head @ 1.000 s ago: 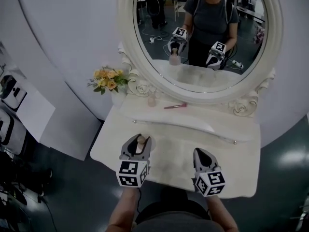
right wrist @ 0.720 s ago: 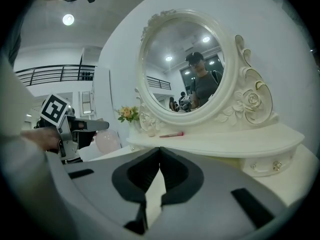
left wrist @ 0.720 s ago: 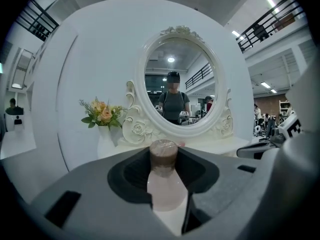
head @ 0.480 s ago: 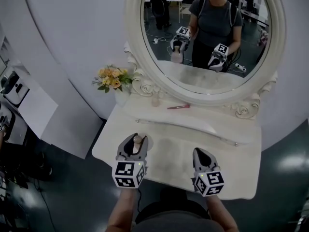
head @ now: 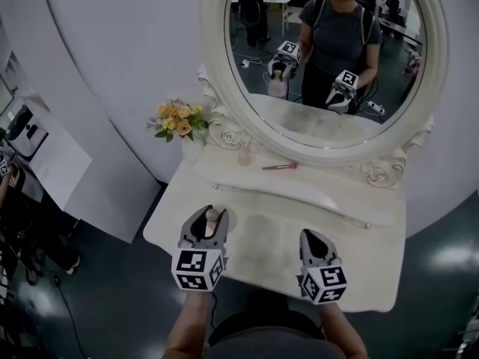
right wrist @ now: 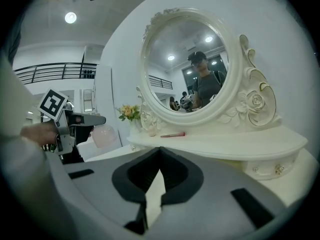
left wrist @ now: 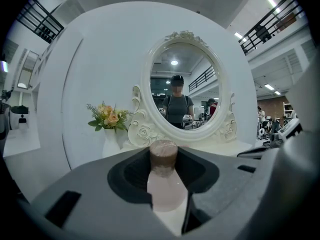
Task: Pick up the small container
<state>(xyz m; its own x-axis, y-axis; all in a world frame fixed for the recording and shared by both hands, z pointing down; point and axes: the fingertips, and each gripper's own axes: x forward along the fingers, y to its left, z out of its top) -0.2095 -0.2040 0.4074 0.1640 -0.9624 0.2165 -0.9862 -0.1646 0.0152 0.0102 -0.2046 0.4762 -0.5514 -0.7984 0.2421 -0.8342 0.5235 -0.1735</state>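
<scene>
Left gripper (head: 213,212): your jaws are clamped on the small container (left wrist: 164,186), a pale pink bottle with a brown cap. The pads press its body from both sides and the cap stands upright between the tips.

Position: the container sits over the front left part of the white dressing table (head: 359,268). Cannot tell whether its base touches the top.

Right gripper (head: 309,235): your jaws are drawn together at the tips, nothing between them. It is over the table's front edge, well apart from the left gripper.

Surroundings: oval mirror (head: 322,126) ahead. Flowers (head: 177,120) are at its lower left. On the raised shelf below it lie a pink stick (head: 280,166) and a small bottle (head: 244,154).
</scene>
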